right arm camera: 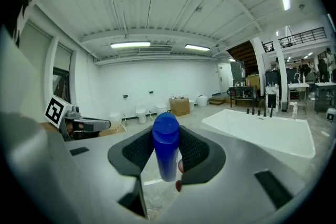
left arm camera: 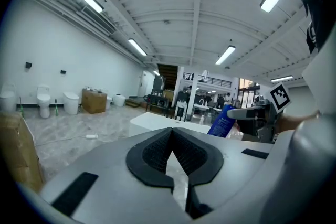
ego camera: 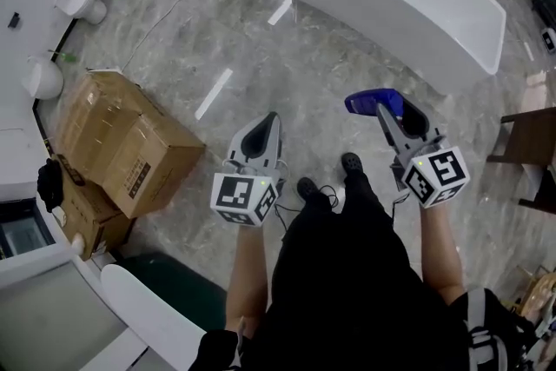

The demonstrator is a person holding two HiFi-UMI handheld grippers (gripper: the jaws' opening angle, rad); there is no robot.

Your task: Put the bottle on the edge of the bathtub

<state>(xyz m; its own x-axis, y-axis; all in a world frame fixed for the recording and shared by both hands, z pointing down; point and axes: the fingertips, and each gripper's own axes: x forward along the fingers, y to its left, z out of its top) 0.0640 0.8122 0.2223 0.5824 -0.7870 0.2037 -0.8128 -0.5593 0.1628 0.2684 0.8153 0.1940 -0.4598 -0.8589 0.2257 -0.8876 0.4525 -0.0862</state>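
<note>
While our right tongs (right arm camera: pixel 167 132) clamp the blue bottle (right arm camera: pixel 167 152) in mid-air, well apart from the bathtub (ego camera: pixel 393 3), and our left tongs (left arm camera: pixel 170 132) sit closed on nothing, we risk it toppling off the narrow rim if we release it tilted.

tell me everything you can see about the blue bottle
The bottle is a glossy blue, plastic-looking cylinder with a rounded cap in the same blue; the left gripper view shows white print on its side. It is clamped between the pads of the right gripper, cap end above the pads in that gripper's view. It hangs above the marbled floor, short of the white bathtub, touching nothing else.
</note>
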